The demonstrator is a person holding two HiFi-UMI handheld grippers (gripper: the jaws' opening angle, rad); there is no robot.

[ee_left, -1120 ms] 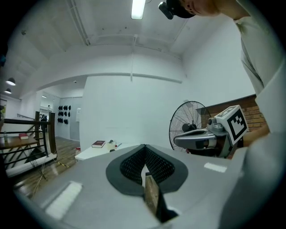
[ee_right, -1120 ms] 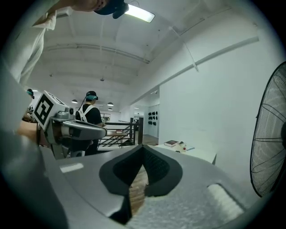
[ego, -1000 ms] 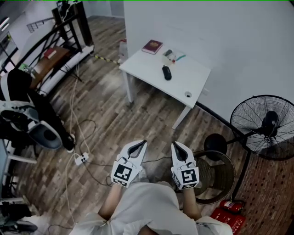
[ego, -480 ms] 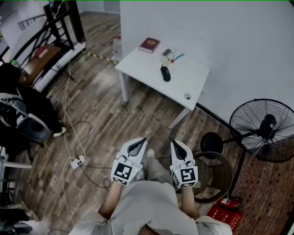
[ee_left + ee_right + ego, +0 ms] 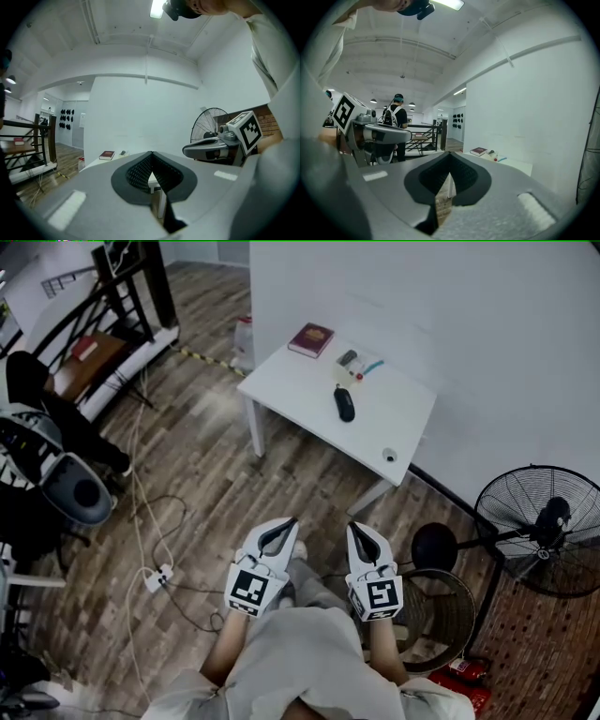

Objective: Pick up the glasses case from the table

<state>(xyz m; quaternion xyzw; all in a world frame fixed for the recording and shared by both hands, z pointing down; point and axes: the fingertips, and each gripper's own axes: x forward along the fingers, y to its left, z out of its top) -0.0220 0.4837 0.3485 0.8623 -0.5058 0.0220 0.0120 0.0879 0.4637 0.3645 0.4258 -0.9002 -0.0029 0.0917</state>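
The surface (image 5: 300, 395) stands against the wall; on it the book (image 5: 311, 337) lies at the far left corner, a cluster of small items (image 5: 356, 362) just to its right, the glasses case (image 5: 345, 404) nearer the middle and in front of those items, a small round thing (image 5: 389, 456) near the right front edge; the fan (image 5: 548, 526) stands on the floor right of the surface; the basket (image 5: 467, 596) sits just right of the right claw (image 5: 352, 527); the left claw (image 5: 292, 521) is beside it, both well apart from the surface; a power strip (image 5: 155, 579) lies on the floor to their left.
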